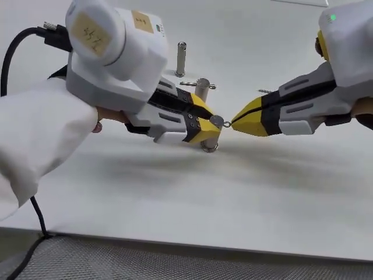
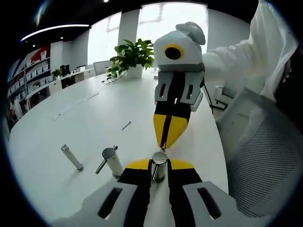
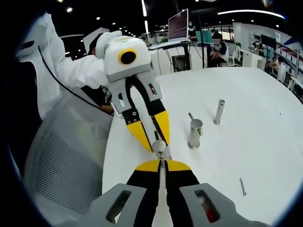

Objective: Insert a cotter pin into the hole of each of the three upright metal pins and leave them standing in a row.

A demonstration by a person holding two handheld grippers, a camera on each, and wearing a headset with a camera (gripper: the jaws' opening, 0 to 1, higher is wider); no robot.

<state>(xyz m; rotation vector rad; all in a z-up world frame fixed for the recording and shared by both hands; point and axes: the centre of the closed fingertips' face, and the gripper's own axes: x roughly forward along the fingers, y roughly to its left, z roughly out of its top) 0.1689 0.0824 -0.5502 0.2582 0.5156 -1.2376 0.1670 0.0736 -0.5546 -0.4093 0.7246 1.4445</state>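
So the left gripper (image 1: 211, 124) has its yellow-tipped jaws clamped round the nearest upright silver metal pin (image 1: 209, 146), just below its head, with the pin's base down on the white table (image 1: 175, 198). The right gripper (image 1: 234, 123) comes in from the opposite side, jaws pinched together on a thin wire cotter pin (image 1: 226, 123). Its looped end shows between the jaw tips and the pin's head, but I can't tell if it's in the hole. Just behind, the middle metal pin (image 1: 202, 88) has a second cotter pin (image 1: 187, 84) poked through it sideways. The far metal pin (image 1: 181, 58) stands further back, roughly in line. A loose cotter pin (image 1: 265, 91) lies flat on the table, off to the right of the row.
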